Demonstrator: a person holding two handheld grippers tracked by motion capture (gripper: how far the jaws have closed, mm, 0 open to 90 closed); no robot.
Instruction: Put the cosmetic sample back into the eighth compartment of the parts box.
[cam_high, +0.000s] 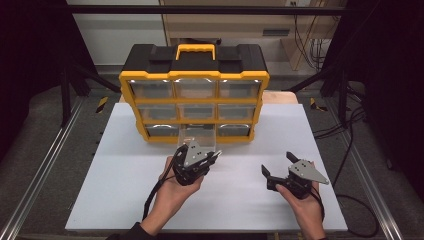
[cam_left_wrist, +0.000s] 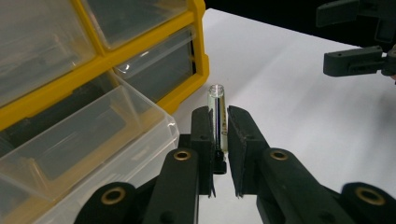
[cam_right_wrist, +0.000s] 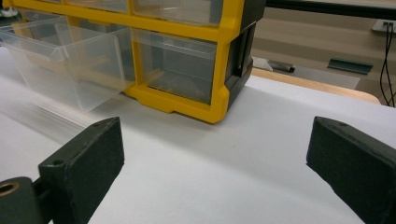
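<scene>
Glass vial (cam_left_wrist: 216, 116) is standing clamped between the jaws of the left hand-held gripper (cam_left_wrist: 217, 140), its long axis running along the jaws and its open mouth pointing away from the hand, past the fingertips. It is hanging over the white surface (cam_left_wrist: 299, 93), just beside the pulled-out clear drawer (cam_left_wrist: 93, 144) of the yellow organiser (cam_high: 194, 100). Right hand-held gripper (cam_high: 278, 167) is resting with its jaws spread wide, gripping nothing.

One organizer (cam_high: 194, 75), nine drawers, one vial (cam_left_wrist: 217, 116), two tools.
</scene>
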